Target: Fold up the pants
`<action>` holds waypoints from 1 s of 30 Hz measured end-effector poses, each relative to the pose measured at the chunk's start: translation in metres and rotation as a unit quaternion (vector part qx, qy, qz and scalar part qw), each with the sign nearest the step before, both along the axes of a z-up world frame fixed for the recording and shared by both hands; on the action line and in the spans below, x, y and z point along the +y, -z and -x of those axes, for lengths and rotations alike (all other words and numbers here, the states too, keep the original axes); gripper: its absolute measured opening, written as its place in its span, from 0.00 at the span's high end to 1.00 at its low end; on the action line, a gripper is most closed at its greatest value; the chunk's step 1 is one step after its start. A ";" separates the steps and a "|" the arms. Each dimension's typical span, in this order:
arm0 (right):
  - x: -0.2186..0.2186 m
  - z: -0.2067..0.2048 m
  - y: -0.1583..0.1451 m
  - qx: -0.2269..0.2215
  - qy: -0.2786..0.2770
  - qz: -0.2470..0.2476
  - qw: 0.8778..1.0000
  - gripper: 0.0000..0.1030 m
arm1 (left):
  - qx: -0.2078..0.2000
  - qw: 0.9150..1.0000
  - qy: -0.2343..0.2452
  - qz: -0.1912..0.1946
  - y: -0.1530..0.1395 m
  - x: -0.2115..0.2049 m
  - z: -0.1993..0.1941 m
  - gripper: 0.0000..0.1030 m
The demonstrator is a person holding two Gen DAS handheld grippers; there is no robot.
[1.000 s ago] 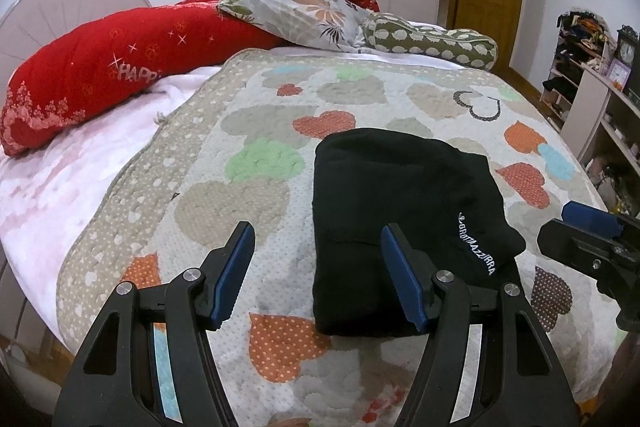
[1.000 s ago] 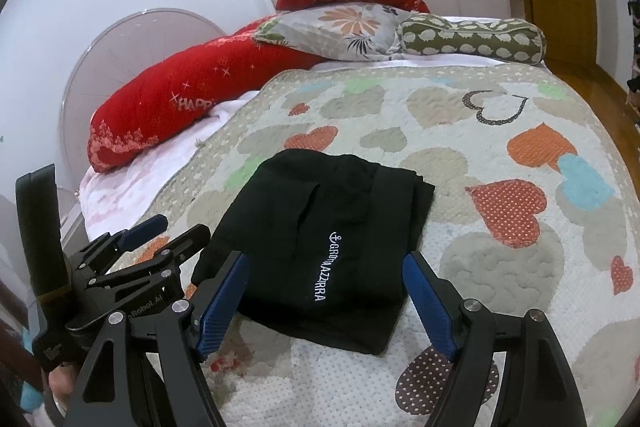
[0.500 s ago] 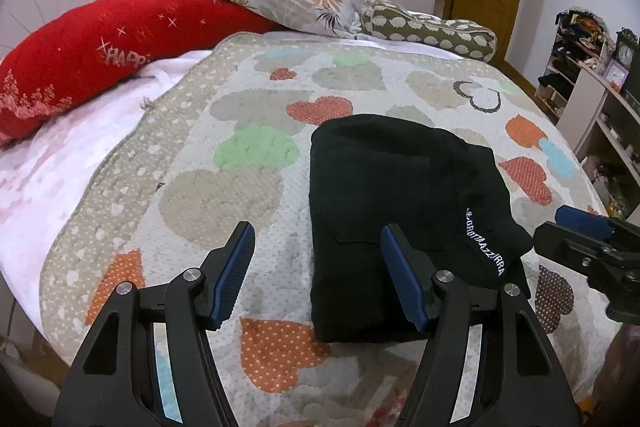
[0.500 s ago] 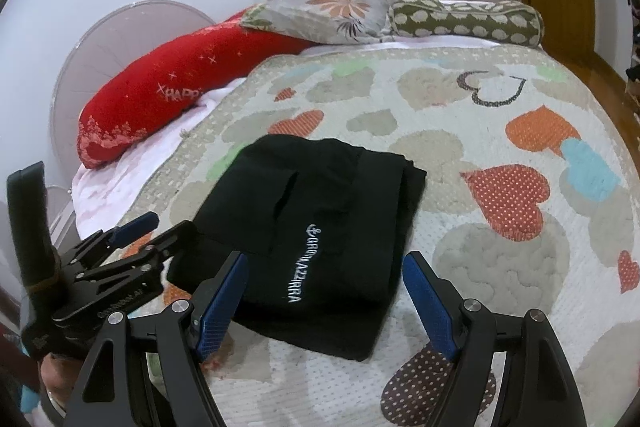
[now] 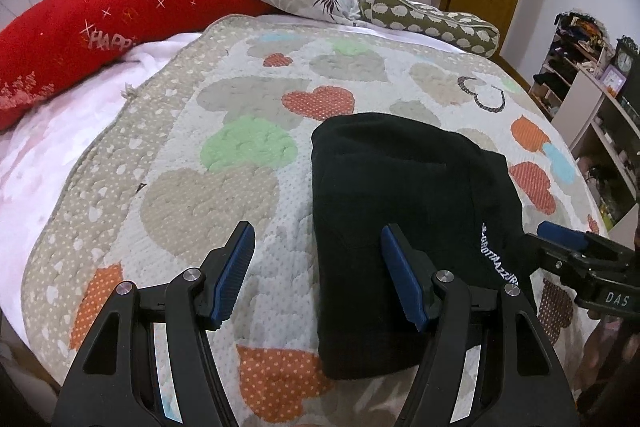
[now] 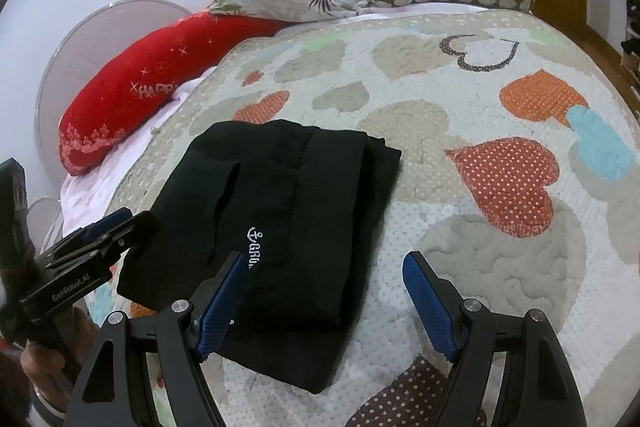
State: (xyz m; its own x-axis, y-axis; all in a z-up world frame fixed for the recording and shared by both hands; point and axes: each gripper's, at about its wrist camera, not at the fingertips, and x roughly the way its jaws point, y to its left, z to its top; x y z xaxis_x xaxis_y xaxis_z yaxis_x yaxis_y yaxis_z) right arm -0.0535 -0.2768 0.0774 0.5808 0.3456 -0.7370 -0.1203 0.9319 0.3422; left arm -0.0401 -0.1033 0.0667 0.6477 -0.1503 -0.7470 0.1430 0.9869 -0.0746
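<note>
Checking the fold looks like the job now, since the black pants [image 5: 404, 211] already lie in a neat stack low and right of center in the left wrist view, on the heart quilt [image 5: 248, 155]. To do it well, press any loose edge flat and keep the layers lined up. The left gripper [image 5: 318, 267] is spread wide and holds nothing. The right gripper [image 6: 328, 295] is spread wide too, empty, with one finger over the pants' near edge.

Both wrist views over bed [image 5: 248, 195]
</note>
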 end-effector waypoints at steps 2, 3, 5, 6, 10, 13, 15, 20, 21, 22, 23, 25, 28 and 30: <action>0.001 -0.001 -0.001 -0.001 -0.001 0.001 1.000 0.25 | -0.001 1.000 0.000 -0.002 0.000 -0.001 -0.002 0.36; 0.002 -0.002 -0.001 -0.002 -0.003 0.004 1.000 0.25 | -0.001 1.000 0.001 -0.002 0.000 -0.001 -0.002 0.36; 0.004 -0.003 -0.003 -0.002 -0.001 0.010 1.000 0.25 | -0.001 1.000 0.002 -0.005 0.000 -0.002 -0.003 0.36; 0.004 -0.001 -0.005 -0.005 0.000 0.010 1.000 0.25 | -0.003 1.000 0.003 -0.007 0.000 -0.003 -0.003 0.36; 0.007 0.006 -0.019 -0.022 0.001 0.001 1.000 0.25 | -0.007 1.000 -0.001 -0.014 -0.002 -0.004 0.001 0.36; 0.015 0.016 -0.033 -0.040 -0.003 0.012 0.999 0.25 | -0.010 1.000 -0.001 -0.013 -0.005 -0.006 0.008 0.36; 0.020 0.022 -0.042 -0.051 -0.003 0.024 0.998 0.25 | -0.013 1.000 0.000 -0.013 -0.009 -0.008 0.012 0.36; 0.031 0.036 -0.058 -0.077 0.000 0.030 0.997 0.25 | -0.034 0.999 0.004 -0.018 -0.025 -0.014 0.029 0.36; 0.031 0.038 -0.060 -0.080 0.002 0.031 0.996 0.24 | -0.041 0.999 0.005 -0.021 -0.029 -0.014 0.034 0.36; 0.033 0.041 -0.062 -0.083 0.003 0.033 0.996 0.24 | -0.044 0.999 0.005 -0.022 -0.031 -0.015 0.036 0.36; 0.034 0.043 -0.063 -0.086 0.005 0.034 0.996 0.24 | -0.048 0.999 0.005 -0.024 -0.033 -0.015 0.039 0.36; 0.037 0.048 -0.066 -0.088 0.002 0.036 0.995 0.24 | -0.054 0.998 0.004 -0.027 -0.038 -0.015 0.045 0.36; 0.039 0.053 -0.068 -0.091 -0.002 0.038 0.995 0.24 | -0.059 0.998 0.003 -0.026 -0.041 -0.014 0.052 0.36; 0.040 0.055 -0.070 -0.091 -0.004 0.035 0.995 0.24 | -0.061 0.998 0.003 -0.026 -0.044 -0.014 0.055 0.36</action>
